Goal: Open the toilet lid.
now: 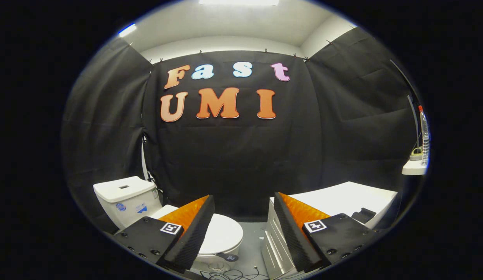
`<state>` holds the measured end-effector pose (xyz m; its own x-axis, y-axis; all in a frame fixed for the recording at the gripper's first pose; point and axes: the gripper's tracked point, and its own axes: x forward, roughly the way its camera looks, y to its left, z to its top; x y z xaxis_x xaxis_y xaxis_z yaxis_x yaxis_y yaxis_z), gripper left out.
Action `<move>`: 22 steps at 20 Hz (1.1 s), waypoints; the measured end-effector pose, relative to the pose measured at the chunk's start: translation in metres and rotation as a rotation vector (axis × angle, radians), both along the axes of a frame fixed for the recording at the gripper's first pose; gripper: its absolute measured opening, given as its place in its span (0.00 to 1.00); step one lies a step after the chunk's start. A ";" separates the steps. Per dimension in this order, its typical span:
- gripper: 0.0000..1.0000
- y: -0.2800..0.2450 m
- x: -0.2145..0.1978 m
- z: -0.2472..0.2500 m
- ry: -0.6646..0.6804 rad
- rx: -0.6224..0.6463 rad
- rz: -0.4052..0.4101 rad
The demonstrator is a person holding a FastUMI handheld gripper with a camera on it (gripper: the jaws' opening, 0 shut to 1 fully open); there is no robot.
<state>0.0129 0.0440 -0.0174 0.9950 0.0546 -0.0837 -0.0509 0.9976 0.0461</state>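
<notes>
Toilet lid down flat on the bowl, white tank behind it, gripper wide open and empty above, white cabinet alongside

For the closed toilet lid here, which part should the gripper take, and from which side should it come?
Probably the rounded front edge of the toilet lid, the end farthest from the tank. The lid lies flat and shut, so its hinge is presumably at the tank end. Coming in from the front, low, lets a finger get under that lip and lift. The gripper is open, with the lid partly behind its left finger.
</notes>
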 end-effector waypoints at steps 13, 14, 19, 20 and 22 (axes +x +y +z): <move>0.98 0.034 0.032 -0.188 0.304 0.301 -0.233; 0.99 0.034 0.026 -0.207 0.350 0.309 -0.242; 0.99 0.037 -0.006 -0.297 0.649 0.514 -0.324; 0.99 0.035 -0.009 -0.306 0.691 0.567 -0.346; 0.99 0.030 -0.014 -0.310 0.750 0.698 -0.373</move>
<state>-0.0006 0.0739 -0.3269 0.6675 0.0308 -0.7440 0.5271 0.6862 0.5013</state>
